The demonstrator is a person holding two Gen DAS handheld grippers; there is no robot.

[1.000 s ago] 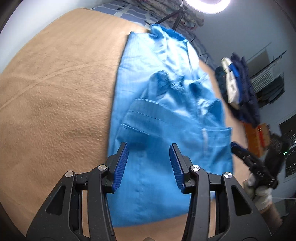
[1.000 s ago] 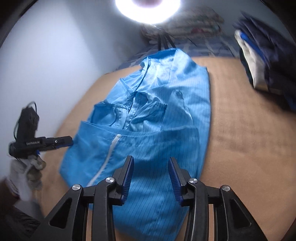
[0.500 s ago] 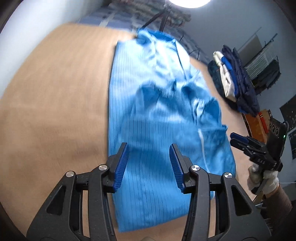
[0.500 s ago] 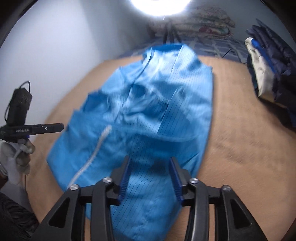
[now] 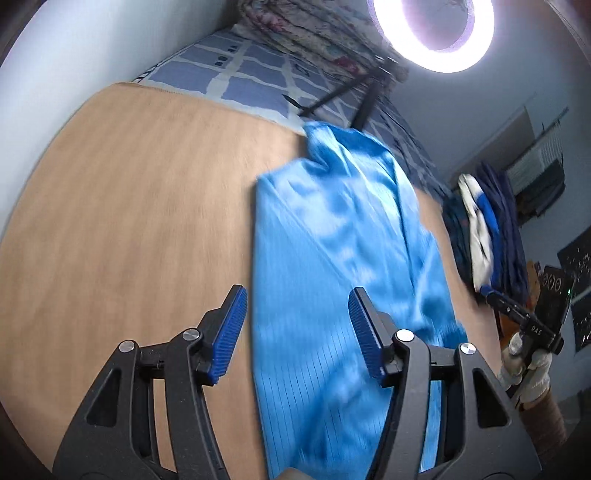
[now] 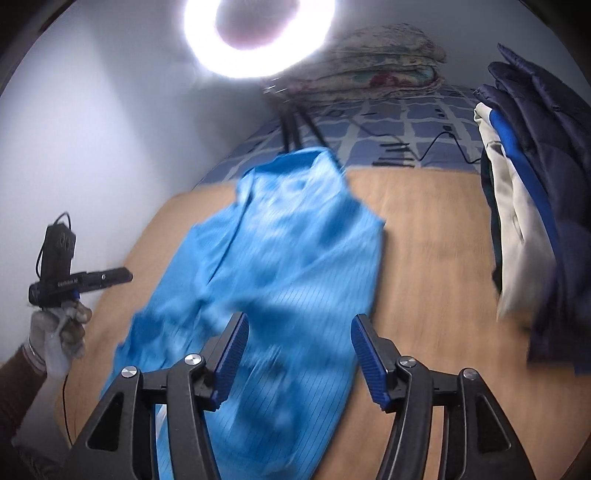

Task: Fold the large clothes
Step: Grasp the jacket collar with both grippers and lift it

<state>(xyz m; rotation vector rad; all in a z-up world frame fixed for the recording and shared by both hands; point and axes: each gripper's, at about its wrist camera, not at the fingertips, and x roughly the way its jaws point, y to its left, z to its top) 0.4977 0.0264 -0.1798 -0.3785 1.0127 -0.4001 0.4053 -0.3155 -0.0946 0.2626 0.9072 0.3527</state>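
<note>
Blue pinstriped garment (image 5: 332,266) of thin shiny cloth lies lengthwise on the tan fabric-covered surface (image 5: 140,206), its collar end reaching the surface's far edge, where a blue-and-white checked bedsheet (image 5: 251,74) begins. A lit white ring light (image 5: 436,29) on a black tripod stands just past that collar end. Beside the garment, at the surface's edge, sits a pile of dark navy and cream clothes (image 6: 524,206).

Both tools hover over the garment's near end. The left gripper (image 5: 295,332), black with 2 ribbed blue pads, has its jaws opening, and nothing is pinched between them; cloth shows only beneath the gap. The right gripper (image 6: 297,354), of the same build, likewise has its jaws opening with no cloth caught in them. In each view the other tool appears off the garment's side, gripped by a white-gloved hand (image 6: 55,332).
</note>
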